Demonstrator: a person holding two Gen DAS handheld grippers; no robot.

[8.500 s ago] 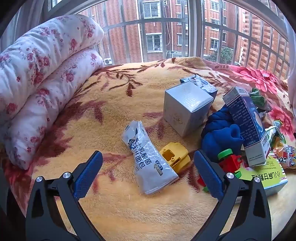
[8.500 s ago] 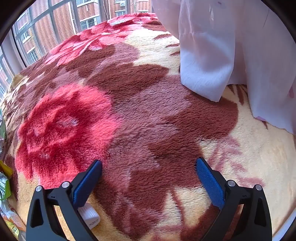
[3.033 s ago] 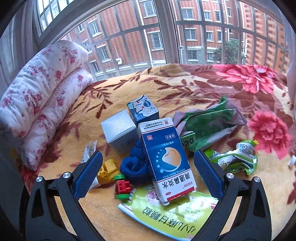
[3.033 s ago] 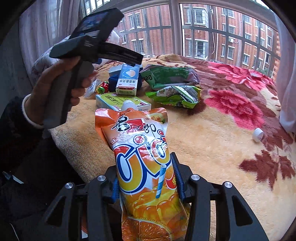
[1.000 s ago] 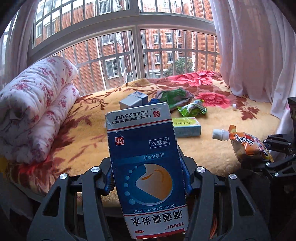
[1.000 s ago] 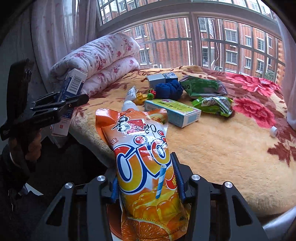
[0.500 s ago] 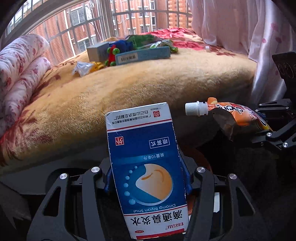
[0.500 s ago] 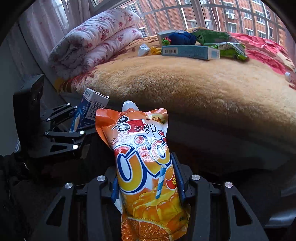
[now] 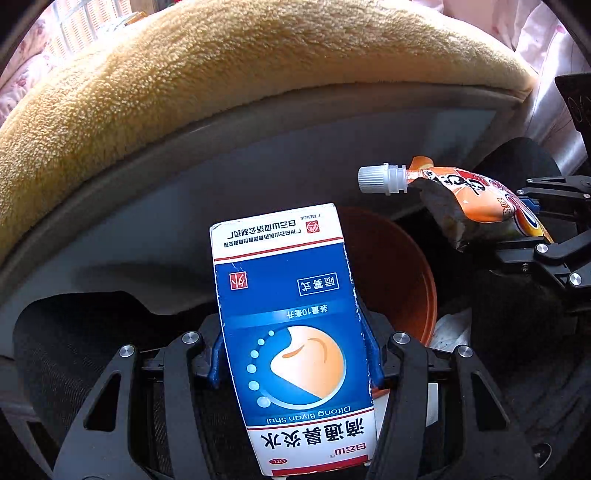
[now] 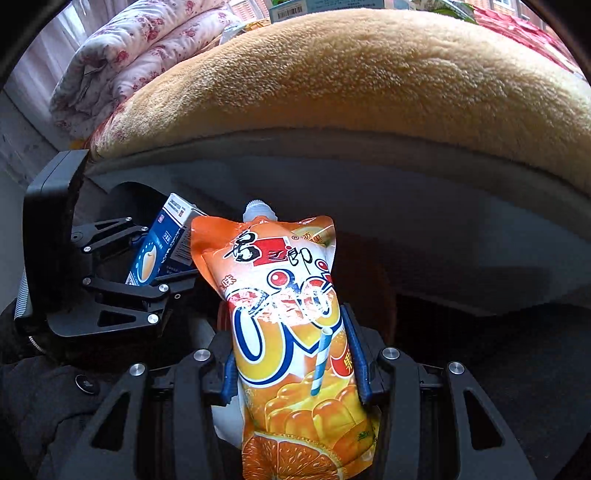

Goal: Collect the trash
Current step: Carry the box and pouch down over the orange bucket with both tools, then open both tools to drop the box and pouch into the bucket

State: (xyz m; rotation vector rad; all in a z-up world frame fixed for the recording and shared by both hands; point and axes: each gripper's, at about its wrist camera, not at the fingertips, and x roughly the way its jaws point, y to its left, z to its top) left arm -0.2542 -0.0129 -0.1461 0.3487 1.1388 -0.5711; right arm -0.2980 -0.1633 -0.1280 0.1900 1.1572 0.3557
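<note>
A: Below the blanket's [image 9: 221, 85] edge, what does the left gripper [image 9: 295, 363] hold?

B: A blue-and-white carton [image 9: 295, 332]. The blue pads [image 9: 216, 363] press its two sides; its print reads upside down in the left view. Behind the carton, and so also below the blanket's edge, sits an orange-brown bin [image 9: 399, 273], only partly visible.

A: And the right gripper [image 10: 293, 356]?

B: It is clamped on an orange drink pouch [image 10: 291, 332]. The pouch's white spout [image 10: 258, 209] points up toward the blanket in the right view. In the left view the same pouch [image 9: 476, 206] lies level to the right of the bin, spout toward the carton, apart from it.

A: How do the two loads stand to each other?

B: In the right view the carton [image 10: 162, 245] shows just left of the pouch, gripped by the left gripper's black frame [image 10: 110, 288]; whether they touch cannot be told. A brown rim [image 10: 388, 295] shows behind the pouch.

A: What lies above the blanket's edge?

B: A floral quilt [image 10: 122, 55] at upper left, and a box [image 10: 325, 5] at the top, largely cut off. A grey panel [image 10: 406, 206] runs directly under the blanket.
</note>
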